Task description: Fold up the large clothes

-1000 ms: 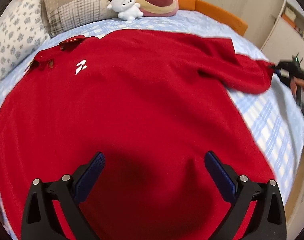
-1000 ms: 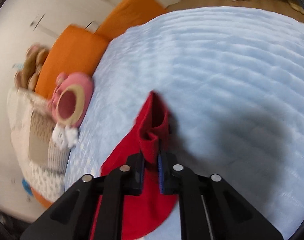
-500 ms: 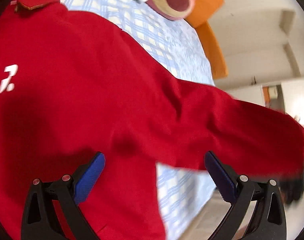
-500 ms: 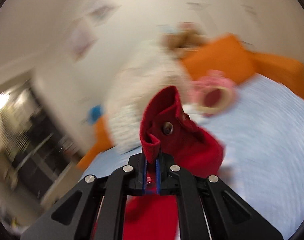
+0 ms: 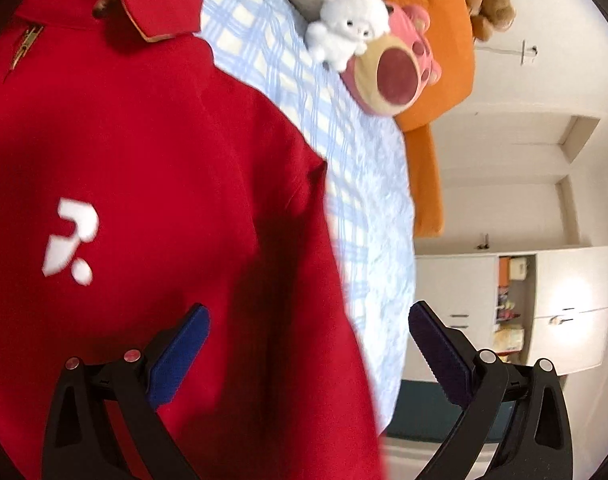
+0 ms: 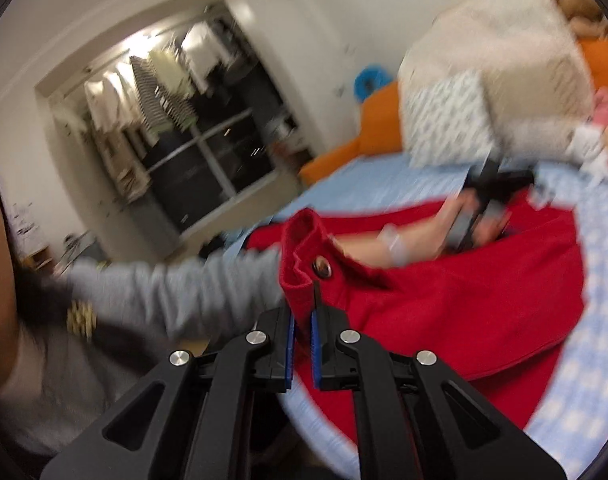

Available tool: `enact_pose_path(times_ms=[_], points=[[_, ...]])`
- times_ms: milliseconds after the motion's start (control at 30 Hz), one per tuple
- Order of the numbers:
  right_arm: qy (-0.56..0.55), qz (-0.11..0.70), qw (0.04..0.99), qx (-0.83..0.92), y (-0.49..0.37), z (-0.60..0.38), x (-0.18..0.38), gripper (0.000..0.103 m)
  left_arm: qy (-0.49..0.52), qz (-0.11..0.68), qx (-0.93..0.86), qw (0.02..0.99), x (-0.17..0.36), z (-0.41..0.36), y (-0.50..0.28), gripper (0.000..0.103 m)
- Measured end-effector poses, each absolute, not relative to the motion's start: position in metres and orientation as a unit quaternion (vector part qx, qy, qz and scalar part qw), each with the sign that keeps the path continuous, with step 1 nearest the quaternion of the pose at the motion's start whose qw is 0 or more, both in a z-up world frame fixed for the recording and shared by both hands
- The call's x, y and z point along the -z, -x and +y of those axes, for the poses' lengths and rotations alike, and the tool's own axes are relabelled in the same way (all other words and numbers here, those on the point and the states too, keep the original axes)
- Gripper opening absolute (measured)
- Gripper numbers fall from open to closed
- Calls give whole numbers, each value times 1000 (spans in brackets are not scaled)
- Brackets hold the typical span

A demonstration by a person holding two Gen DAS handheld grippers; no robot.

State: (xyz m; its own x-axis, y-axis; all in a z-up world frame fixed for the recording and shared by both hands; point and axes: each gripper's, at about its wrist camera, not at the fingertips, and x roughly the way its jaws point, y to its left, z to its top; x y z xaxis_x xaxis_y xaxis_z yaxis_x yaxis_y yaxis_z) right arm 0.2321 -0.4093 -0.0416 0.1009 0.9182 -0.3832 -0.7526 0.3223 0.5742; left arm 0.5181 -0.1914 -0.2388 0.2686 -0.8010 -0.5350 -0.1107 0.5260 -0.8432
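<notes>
Across the blue checked bed (image 5: 360, 184) lies the red jacket (image 5: 152, 184), its buttoned cuff (image 6: 308, 256) pinched between the closed jaws of the right gripper (image 6: 302, 344), while the left gripper (image 5: 308, 344) hovers over it, jaws wide and empty, near plush toys (image 5: 368, 40).

One red jacket (image 5: 152, 184) under the left gripper (image 5: 308, 354); two plush toys, white (image 5: 350, 30) and pink (image 5: 396, 76), far ahead; two orange cushions (image 5: 428, 152) beyond.

Left hand-held gripper (image 5: 308, 354) agape, right hand-held gripper (image 6: 302, 354) clamped
</notes>
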Motion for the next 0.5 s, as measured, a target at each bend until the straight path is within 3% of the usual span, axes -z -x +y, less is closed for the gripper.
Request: enact_pose_path(times_ms=[167,333,400,433,467,500], points=[[-141,388,705,-577,-218,-407,81,7,348,575,262,693,249,-196,-524,100],[-156,368,714,-575,-203,-413,73,7,268,601,237,715,257,-218,-527,92],[-158,349,725,-573,-198,-415,67,7,249,598,239,724,258,-224,-528,59],[-153,343,729,-573,-193,-412,67,7,249,595,242,725,257,-226,-527,49],[-142,334,738,-568,-188,-409,67,7,254,593,245,724,257,-228,-527,26],[-123,331,745,-565,-183,-402,69,7,257,593,245,722,257,-228,-527,19]])
